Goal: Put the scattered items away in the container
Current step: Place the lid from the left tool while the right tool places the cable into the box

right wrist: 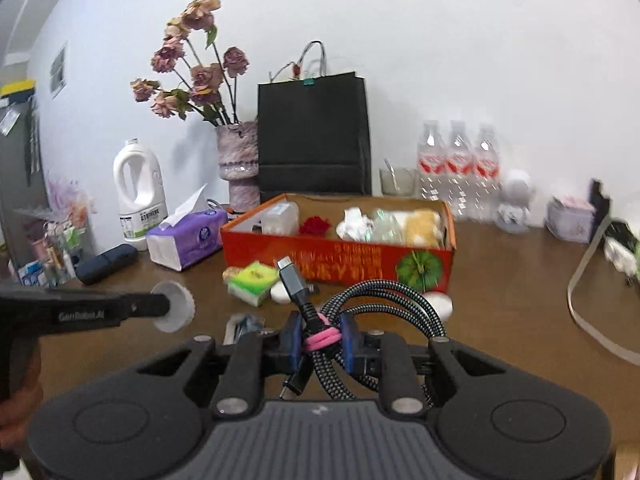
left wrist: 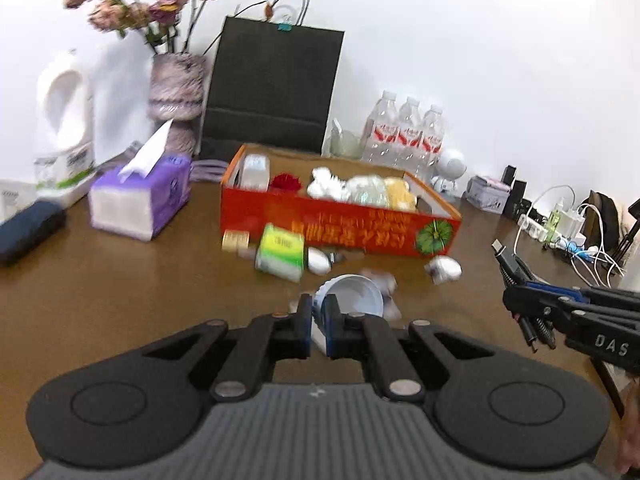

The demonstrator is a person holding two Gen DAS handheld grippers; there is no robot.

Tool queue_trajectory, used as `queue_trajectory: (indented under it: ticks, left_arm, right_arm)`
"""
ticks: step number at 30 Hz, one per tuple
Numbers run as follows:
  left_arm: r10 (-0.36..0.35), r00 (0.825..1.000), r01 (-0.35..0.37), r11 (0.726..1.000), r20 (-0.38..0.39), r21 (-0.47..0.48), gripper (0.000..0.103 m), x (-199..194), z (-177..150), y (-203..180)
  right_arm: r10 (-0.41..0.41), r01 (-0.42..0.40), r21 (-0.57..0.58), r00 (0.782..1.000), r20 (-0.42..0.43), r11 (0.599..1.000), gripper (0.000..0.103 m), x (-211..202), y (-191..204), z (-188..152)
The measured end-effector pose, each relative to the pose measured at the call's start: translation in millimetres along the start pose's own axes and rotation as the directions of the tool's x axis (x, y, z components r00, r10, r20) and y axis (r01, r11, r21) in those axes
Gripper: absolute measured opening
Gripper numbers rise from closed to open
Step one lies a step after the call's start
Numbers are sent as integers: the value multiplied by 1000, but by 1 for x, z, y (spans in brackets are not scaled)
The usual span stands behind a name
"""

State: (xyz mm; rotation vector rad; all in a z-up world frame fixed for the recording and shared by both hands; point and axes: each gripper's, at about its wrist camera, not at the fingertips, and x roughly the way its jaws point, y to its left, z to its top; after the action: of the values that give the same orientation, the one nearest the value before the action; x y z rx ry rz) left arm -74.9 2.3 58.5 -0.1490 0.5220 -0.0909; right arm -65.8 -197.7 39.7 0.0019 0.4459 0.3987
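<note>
Both tongs: I see each clamped; left tongs (left wrist: 319, 322) on white cap (left wrist: 352, 294); right tongs (right wrist: 320, 340) on braided cable (right wrist: 384, 300)
Writing: "DAS"; "GenRobot.AI" on tong arms
Red box (left wrist: 340, 224) print: blurred, unreadable

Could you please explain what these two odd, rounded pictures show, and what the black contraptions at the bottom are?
Each picture comes from a wide-angle camera on a hand-held two-finger gripper, looking along its fingers. The left gripper pinches a white lid; the right gripper clamps a coiled braided cable. Each gripper also shows in the other's view. On the brown table stands a red box already holding several items; a green packet and other small things lie in front. Behind are a tissue pack, a vase, a black bag and water bottles.
</note>
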Motion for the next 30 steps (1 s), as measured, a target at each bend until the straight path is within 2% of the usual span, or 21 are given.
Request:
queue_trajectory:
  ticks: [3, 7, 12, 17, 22, 25, 27, 28, 30]
  left_arm:
    - [6, 1000, -6, 1000, -15, 1, 7, -18, -24, -12]
    - [-26, 999, 26, 1000, -21, 14, 7, -43, -45, -25]
    - [-36, 999, 35, 999, 10, 37, 7, -55, -43, -32]
    - [-93, 995, 92, 996, 26, 21, 7, -33, -7, -26]
    - [-127, 991, 124, 991, 46, 45, 7, 28, 80, -15]
    - [-167, 986, 167, 986, -14, 25, 7, 88, 136, -8]
    - [-173, 982, 175, 984, -74, 30, 7, 133, 163, -8]
    - [-166, 980, 170, 985, -108, 29, 7, 157, 173, -8]
    - [-166, 964, 174, 985, -207, 19, 7, 206, 184, -8]
  right_arm:
    - [3, -3, 16, 1000, -13, 1000, 19, -16, 8, -21]
    - [-6, 6, -26, 1000, 10, 1000, 19, -42, 26, -42]
    - [-15, 17, -49, 999, 43, 999, 19, -57, 33, -47]
    - [6, -4, -31, 997, 74, 1000, 19, -41, 23, -10]
    - [23, -21, -11, 994, 110, 1000, 19, 12, -9, 77]
    - [41, -40, -22, 999, 30, 999, 19, 72, -31, 134]
    - [53, -56, -37, 994, -95, 998, 19, 124, -44, 163]
    - [63, -68, -23, 983, -173, 997, 19, 153, -51, 175]
    - [75, -74, 15, 941, -330, 997, 19, 210, -69, 189]
